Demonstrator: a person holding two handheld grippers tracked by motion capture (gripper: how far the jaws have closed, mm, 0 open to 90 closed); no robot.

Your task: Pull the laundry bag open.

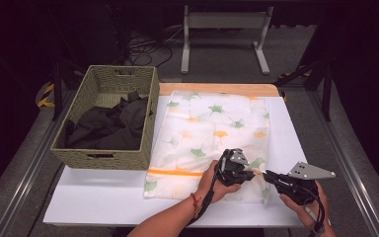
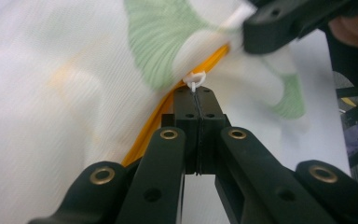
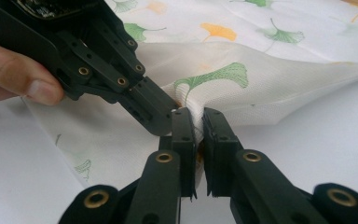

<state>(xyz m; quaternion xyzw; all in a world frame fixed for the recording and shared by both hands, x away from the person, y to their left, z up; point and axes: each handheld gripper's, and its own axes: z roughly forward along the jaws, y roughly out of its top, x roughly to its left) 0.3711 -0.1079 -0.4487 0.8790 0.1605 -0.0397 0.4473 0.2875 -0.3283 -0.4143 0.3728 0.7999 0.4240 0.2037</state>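
Over at nine o'clock on the white table (image 1: 103,197) sits the woven basket (image 1: 107,148), dark clothing (image 1: 111,126) heaped inside it. Just beside it to the right lies the mesh laundry bag (image 1: 212,128), white with green and orange ginkgo leaves, flat on the tabletop. Its long axis runs from six o'clock to twelve o'clock, far end toward the wooden strip at the table's back edge. An orange zipper (image 1: 175,173) crosses the bag near its six o'clock end, running nine to three, square to the long axis.

Now the action, down at the bag's five o'clock corner. The left gripper (image 1: 249,174) comes in pointing toward three o'clock, the hand wrapped round its body. In the left gripper view its jaws are clenched tight, and a small white zipper pull (image 2: 195,81) pokes out at their very tips, right where the orange zipper (image 2: 168,112) ends. The pull is pinched there.

Just to the right, the right gripper (image 1: 267,174) points toward nine o'clock, tip to tip with its partner. In the right gripper view (image 3: 196,119) its jaws are clamped on a raised fold of the bag's fabric (image 3: 214,88), the cloth bunched between the pads, with the left gripper's tips (image 3: 161,112) touching alongside.
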